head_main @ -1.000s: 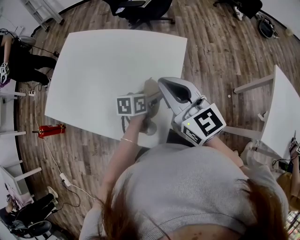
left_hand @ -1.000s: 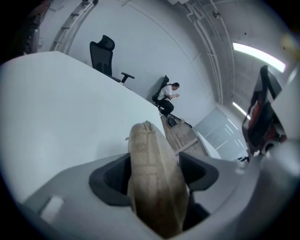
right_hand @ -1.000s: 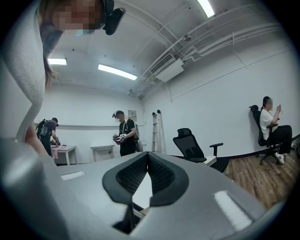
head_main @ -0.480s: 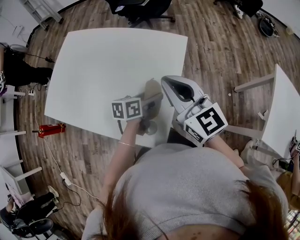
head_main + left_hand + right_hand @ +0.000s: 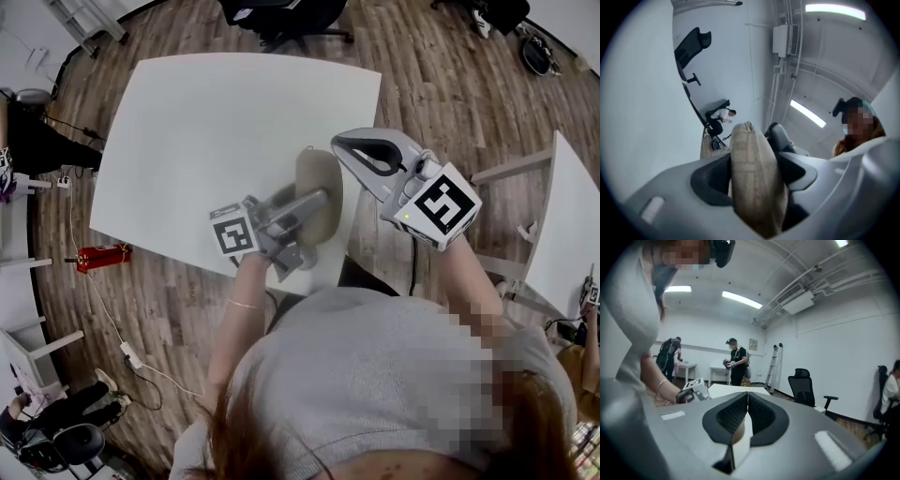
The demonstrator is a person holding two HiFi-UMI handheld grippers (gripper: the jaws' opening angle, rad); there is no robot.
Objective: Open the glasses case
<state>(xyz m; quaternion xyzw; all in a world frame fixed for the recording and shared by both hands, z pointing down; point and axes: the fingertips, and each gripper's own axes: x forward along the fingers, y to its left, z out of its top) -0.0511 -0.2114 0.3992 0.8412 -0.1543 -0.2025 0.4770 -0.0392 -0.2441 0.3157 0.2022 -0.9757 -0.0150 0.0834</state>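
A white rectangular table (image 5: 216, 122) stands on a brown wood-plank floor (image 5: 441, 94), with a black office chair (image 5: 281, 19) at its far edge. A red cylinder-shaped object (image 5: 98, 259) lies on the floor near the table's left side, and a white power strip (image 5: 127, 355) lies nearer the camera. In the right gripper view, a person in dark clothes (image 5: 736, 361) stands near a grey stepladder (image 5: 774, 367).

The glasses case (image 5: 319, 169) was beige, its fabric finely woven. The desk (image 5: 216, 112) was plain white. The left gripper (image 5: 321, 199) and right gripper (image 5: 748, 399) were pale grey with black pads, their cubes black-and-white checked. At 9 o'clock, a red object (image 5: 98, 258) lay on the brown plank floor (image 5: 441, 84).
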